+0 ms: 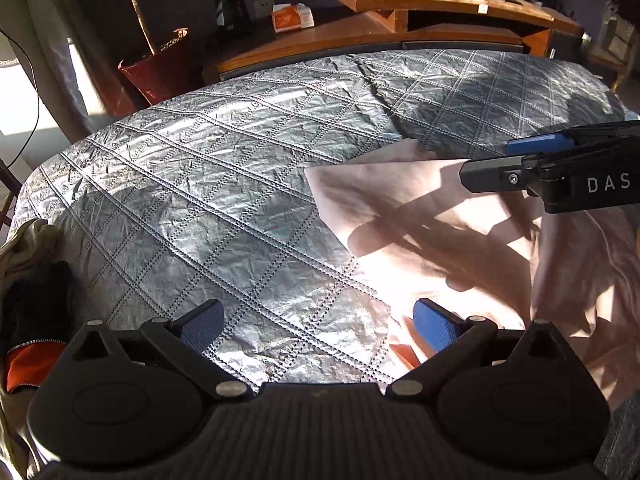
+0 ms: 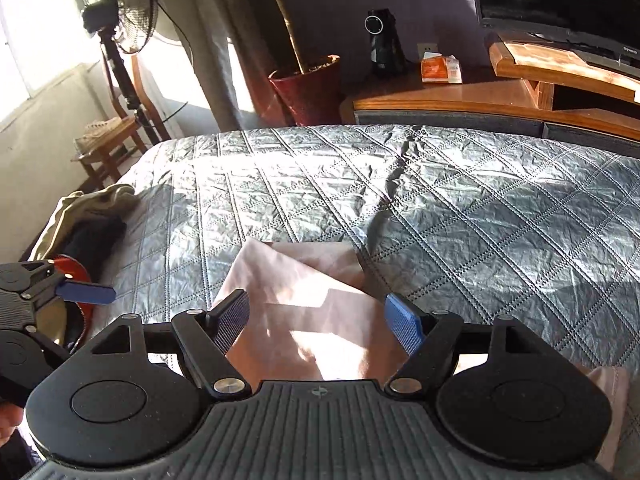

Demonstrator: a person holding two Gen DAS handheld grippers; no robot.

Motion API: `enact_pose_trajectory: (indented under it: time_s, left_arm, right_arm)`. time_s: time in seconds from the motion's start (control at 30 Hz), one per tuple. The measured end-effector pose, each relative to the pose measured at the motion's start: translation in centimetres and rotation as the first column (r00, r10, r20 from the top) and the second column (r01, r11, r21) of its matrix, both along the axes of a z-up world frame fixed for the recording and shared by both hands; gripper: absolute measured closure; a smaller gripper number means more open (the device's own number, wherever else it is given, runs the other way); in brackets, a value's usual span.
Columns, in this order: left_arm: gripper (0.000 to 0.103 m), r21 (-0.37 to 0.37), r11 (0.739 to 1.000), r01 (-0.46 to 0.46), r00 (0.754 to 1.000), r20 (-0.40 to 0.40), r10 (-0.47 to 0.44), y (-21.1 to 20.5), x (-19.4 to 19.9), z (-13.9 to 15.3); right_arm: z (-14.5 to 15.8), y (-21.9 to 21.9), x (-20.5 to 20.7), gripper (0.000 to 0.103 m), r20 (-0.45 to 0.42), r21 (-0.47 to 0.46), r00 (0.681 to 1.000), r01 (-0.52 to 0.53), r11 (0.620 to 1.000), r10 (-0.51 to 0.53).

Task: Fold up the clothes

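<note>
A pale pink garment (image 1: 432, 240) lies partly folded on the silver quilted bed cover (image 1: 224, 184), at the right in the left wrist view. My left gripper (image 1: 318, 326) is open above the cover; its right pad is over the garment's near edge. It holds nothing. My right gripper (image 2: 318, 322) is open just above the pink garment (image 2: 316, 312), empty. It also shows from the side in the left wrist view (image 1: 496, 162), over the garment's far part. The left gripper (image 2: 86, 294) shows at the left edge of the right wrist view.
A heap of other clothes, beige, black and orange (image 1: 32, 304), lies at the bed's left edge (image 2: 84, 232). Beyond the bed stand a wooden TV bench (image 1: 440, 12), a potted plant (image 2: 308, 88), a fan (image 2: 132, 12) and a wooden chair (image 2: 108, 140).
</note>
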State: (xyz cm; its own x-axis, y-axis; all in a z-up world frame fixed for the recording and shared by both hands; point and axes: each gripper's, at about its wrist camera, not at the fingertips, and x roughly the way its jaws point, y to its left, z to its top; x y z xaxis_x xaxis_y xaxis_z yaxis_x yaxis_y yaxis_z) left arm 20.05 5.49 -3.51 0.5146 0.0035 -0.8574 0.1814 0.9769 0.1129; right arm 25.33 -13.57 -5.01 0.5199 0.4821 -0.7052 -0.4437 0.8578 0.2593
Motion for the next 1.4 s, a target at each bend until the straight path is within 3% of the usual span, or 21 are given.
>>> enact_pose_trajectory:
  time_s: [0.07, 0.13, 0.2, 0.27, 0.33, 0.43, 0.5, 0.57, 0.8, 0.87, 0.93, 0.97, 1.0, 1.03, 1.13, 1.2, 1.23, 1.27, 1.3, 1.37, 1.4]
  left_arm:
    - [0.003, 0.007, 1.0, -0.016, 1.0, -0.005, 0.016, 0.4, 0.1, -0.2]
    - [0.003, 0.015, 1.0, -0.014, 1.0, -0.009, 0.014, 0.5, 0.0, -0.4]
    - [0.002, 0.025, 1.0, -0.014, 1.0, -0.012, 0.014, 0.5, -0.1, -0.5]
    - [0.002, 0.036, 0.999, -0.021, 1.0, -0.011, 0.021, 0.6, -0.1, -0.7]
    - [0.002, 0.037, 0.999, -0.039, 0.999, -0.011, 0.039, 0.9, 0.1, -0.7]
    - [0.002, 0.035, 0.995, -0.093, 0.996, 0.006, 0.093, 1.6, 0.4, -0.3]
    - [0.002, 0.03, 0.992, -0.125, 0.992, 0.02, 0.124, 2.2, 0.7, 0.1]
    - [0.002, 0.027, 0.989, -0.145, 0.989, 0.032, 0.144, 2.7, 0.9, 0.5]
    - [0.002, 0.018, 0.989, -0.146, 0.988, 0.044, 0.145, 2.8, 0.9, 0.9]
    - [0.002, 0.018, 0.989, -0.146, 0.988, 0.05, 0.145, 2.8, 1.0, 1.0]
    - [0.002, 0.016, 0.988, -0.151, 0.987, 0.053, 0.15, 2.9, 1.0, 1.2]
    - [0.002, 0.015, 0.988, -0.155, 0.987, 0.055, 0.154, 2.9, 1.0, 1.2]
    - [0.002, 0.016, 0.987, -0.16, 0.986, 0.056, 0.159, 3.1, 1.1, 1.3]
    - [0.002, 0.016, 0.986, -0.166, 0.985, 0.057, 0.165, 3.2, 1.1, 1.3]
    - [0.002, 0.011, 0.982, -0.189, 0.98, 0.071, 0.188, 3.9, 1.1, 1.7]
    - [0.002, -0.013, 0.978, -0.21, 0.974, 0.081, 0.211, 4.6, 1.1, 2.2]
    - [0.002, -0.028, 0.975, -0.222, 0.971, 0.086, 0.223, 4.9, 1.1, 2.4]
    - [0.002, -0.042, 0.972, -0.233, 0.968, 0.091, 0.235, 5.3, 1.1, 2.7]
    - [0.002, -0.057, 0.969, -0.239, 0.965, 0.095, 0.244, 5.6, 1.1, 2.9]
    - [0.002, -0.075, 0.968, -0.239, 0.965, 0.097, 0.245, 5.8, 1.1, 3.1]
    - [0.002, -0.072, 0.969, -0.234, 0.966, 0.094, 0.24, 5.8, 1.1, 3.1]
  right_arm:
    - [-1.5, 1.8, 0.9, 0.026, -0.029, -0.095, 0.999, -0.039, 0.995, 0.036]
    - [-2.6, 2.1, 1.6, 0.091, -0.053, -0.156, 0.998, -0.025, 0.987, 0.017]
    - [-2.1, 0.9, 2.0, 0.103, -0.006, -0.131, 0.998, 0.058, 0.99, -0.06]
    - [-0.9, -0.5, 1.8, 0.103, 0.062, -0.057, 0.99, 0.13, 0.99, -0.126]
    - [-0.8, 0.4, 0.4, 0.103, 0.042, -0.055, 0.996, 0.077, 0.996, -0.075]
    - [-0.8, 1.8, -1.7, 0.081, 0.012, -0.05, 1.0, -0.002, 0.999, 0.003]
    - [-0.8, 2.7, -3.1, 0.047, -0.008, -0.046, 0.998, -0.055, 0.997, 0.055]
    - [-0.7, 3.6, -4.5, 0.038, -0.028, -0.041, 0.994, -0.108, 0.993, 0.107]
    - [-0.6, 6.8, -9.4, 0.042, -0.094, -0.014, 0.954, -0.288, 0.957, 0.286]
    - [-1.8, 6.9, -8.7, 0.041, -0.177, 0.01, 0.956, -0.237, 0.971, 0.235]
    - [-2.2, 6.9, -8.1, 0.042, -0.175, 0.035, 0.966, -0.187, 0.982, 0.19]
    - [-2.2, 7.0, -8.0, 0.053, -0.157, 0.039, 0.969, -0.185, 0.982, 0.189]
    - [-2.1, 7.3, -8.1, 0.084, -0.137, 0.037, 0.97, -0.195, 0.98, 0.198]
    - [-2.0, 7.5, -8.1, 0.098, -0.117, 0.034, 0.971, -0.205, 0.978, 0.208]
    - [-0.9, 7.6, -9.0, 0.097, -0.039, 0.125, 0.958, -0.278, 0.952, 0.285]
    - [0.7, 6.7, -10.8, 0.097, 0.099, 0.222, 0.908, -0.418, 0.881, 0.407]
    - [1.2, 6.1, -11.5, 0.096, 0.129, 0.272, 0.873, -0.487, 0.83, 0.47]
    - [1.1, 5.5, -11.8, 0.093, 0.122, 0.292, 0.861, -0.506, 0.811, 0.494]
    - [0.7, 5.0, -12.0, 0.087, 0.107, 0.293, 0.864, -0.5, 0.815, 0.491]
    - [-0.1, 3.9, -12.4, 0.085, 0.078, 0.294, 0.87, -0.486, 0.823, 0.486]
    - [-0.5, 3.2, -12.5, 0.079, 0.06, 0.28, 0.885, -0.458, 0.844, 0.461]
